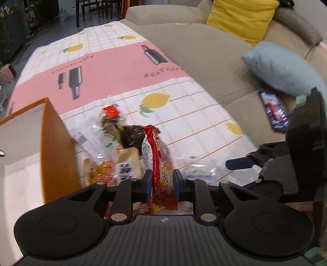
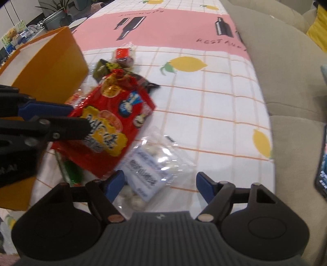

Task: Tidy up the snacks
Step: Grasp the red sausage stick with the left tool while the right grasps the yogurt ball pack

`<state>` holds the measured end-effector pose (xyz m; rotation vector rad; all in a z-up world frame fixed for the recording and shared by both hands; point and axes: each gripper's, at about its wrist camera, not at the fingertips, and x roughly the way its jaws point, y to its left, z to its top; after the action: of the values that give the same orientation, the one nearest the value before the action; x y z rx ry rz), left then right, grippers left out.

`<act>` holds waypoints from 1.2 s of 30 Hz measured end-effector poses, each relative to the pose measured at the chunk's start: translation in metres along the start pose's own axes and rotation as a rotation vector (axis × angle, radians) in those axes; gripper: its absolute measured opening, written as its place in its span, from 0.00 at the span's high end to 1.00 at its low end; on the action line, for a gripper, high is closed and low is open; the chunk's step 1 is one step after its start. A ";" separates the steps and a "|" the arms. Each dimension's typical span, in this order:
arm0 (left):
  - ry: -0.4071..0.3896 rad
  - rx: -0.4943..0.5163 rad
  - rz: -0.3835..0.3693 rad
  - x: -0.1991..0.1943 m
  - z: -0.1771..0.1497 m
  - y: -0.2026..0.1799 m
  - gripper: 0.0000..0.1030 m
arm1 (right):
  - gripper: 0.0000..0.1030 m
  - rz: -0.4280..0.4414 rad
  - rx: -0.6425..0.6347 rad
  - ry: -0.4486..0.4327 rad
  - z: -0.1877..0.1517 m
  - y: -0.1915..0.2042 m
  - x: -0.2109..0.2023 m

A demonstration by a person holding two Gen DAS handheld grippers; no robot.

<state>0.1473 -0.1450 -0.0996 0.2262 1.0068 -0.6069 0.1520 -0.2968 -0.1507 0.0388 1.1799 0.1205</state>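
Observation:
My left gripper [image 1: 162, 182] is shut on a red snack bag [image 1: 161, 163], held edge-on above the table; the same bag [image 2: 110, 122] shows flat-on in the right wrist view with the left gripper [image 2: 61, 116] clamped on its left side. My right gripper [image 2: 160, 182] is open and empty above a clear packet of white round sweets [image 2: 151, 163]. It also shows at the right of the left wrist view [image 1: 241, 162]. More snacks lie in a pile [image 1: 110, 131] beside an orange box [image 1: 55, 147], which also appears in the right wrist view [image 2: 51, 67].
The table carries a pink and white lemon-print cloth [image 1: 184, 106]. A beige sofa [image 1: 204, 57] runs along the right with yellow [image 1: 243, 18] and light blue [image 1: 280, 67] cushions. A phone [image 1: 273, 110] lies on the sofa seat.

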 end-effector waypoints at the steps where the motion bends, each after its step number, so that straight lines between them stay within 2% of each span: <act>1: -0.002 -0.016 -0.027 0.000 0.001 0.000 0.78 | 0.28 -0.006 0.002 -0.003 -0.001 -0.004 -0.001; 4: 0.003 -0.049 -0.078 0.003 0.003 -0.002 0.78 | 0.30 0.009 0.041 -0.001 -0.002 -0.018 -0.003; 9: 0.033 -0.098 -0.075 0.012 0.006 -0.003 0.77 | 0.30 0.038 0.062 -0.010 -0.002 -0.021 -0.002; 16: 0.064 -0.094 -0.006 0.026 0.013 -0.006 0.71 | 0.30 0.082 0.028 -0.015 -0.002 -0.011 0.001; 21: 0.097 -0.102 0.040 0.040 0.016 -0.005 0.71 | 0.30 0.106 0.060 -0.010 -0.003 -0.016 0.003; 25: 0.134 -0.128 0.043 0.050 0.015 -0.001 0.70 | 0.29 0.112 0.065 -0.014 -0.004 -0.016 0.003; 29: 0.119 -0.152 0.075 0.045 0.012 0.000 0.72 | 0.29 0.123 0.057 -0.020 -0.004 -0.013 0.004; 32: 0.066 -0.143 0.123 0.029 0.010 -0.001 0.72 | 0.27 0.118 0.061 -0.021 -0.004 -0.010 0.005; 36: -0.001 -0.161 0.168 0.003 0.008 0.002 0.72 | 0.20 0.097 0.113 -0.016 -0.001 -0.005 0.008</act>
<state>0.1556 -0.1477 -0.0981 0.1662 1.0187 -0.3711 0.1542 -0.3012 -0.1586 0.1961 1.1684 0.1382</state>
